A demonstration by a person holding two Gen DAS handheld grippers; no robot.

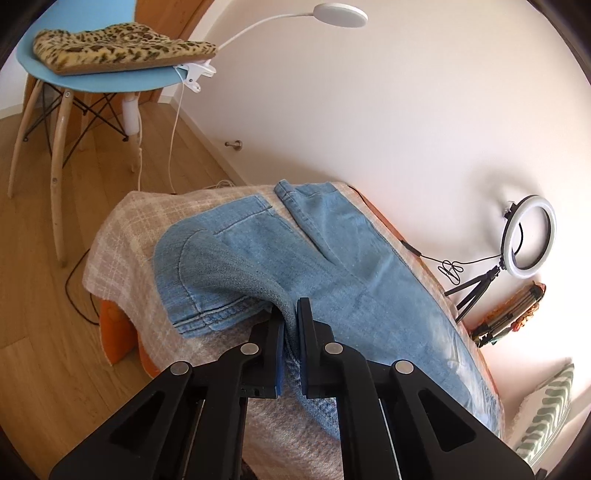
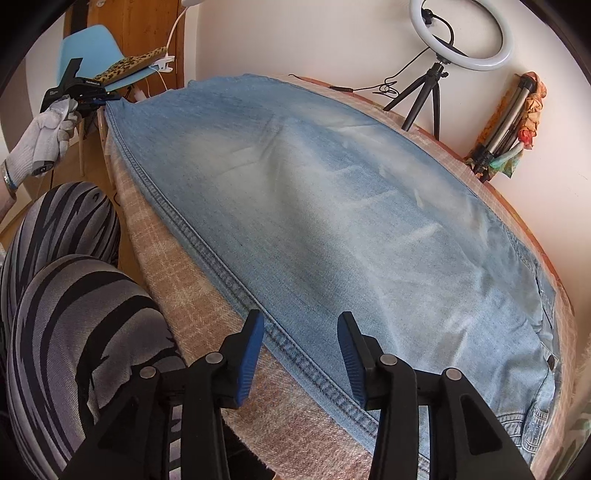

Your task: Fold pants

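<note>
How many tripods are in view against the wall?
2: a black tripod standing on the table and carrying the ring light, and a folded tripod leaning on the wall right of it. Others may be hidden.

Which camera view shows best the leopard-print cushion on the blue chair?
The left wrist view: the leopard-print cushion lies large and unobstructed on the blue chair, pattern and edge clear. The right wrist view shows only a small strip of it, far off behind the left gripper.

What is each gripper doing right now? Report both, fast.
Left gripper: shut on the jeans, fabric pinched between its pads.
Right gripper: open, holding nothing, over the jeans' stitched seam.
</note>
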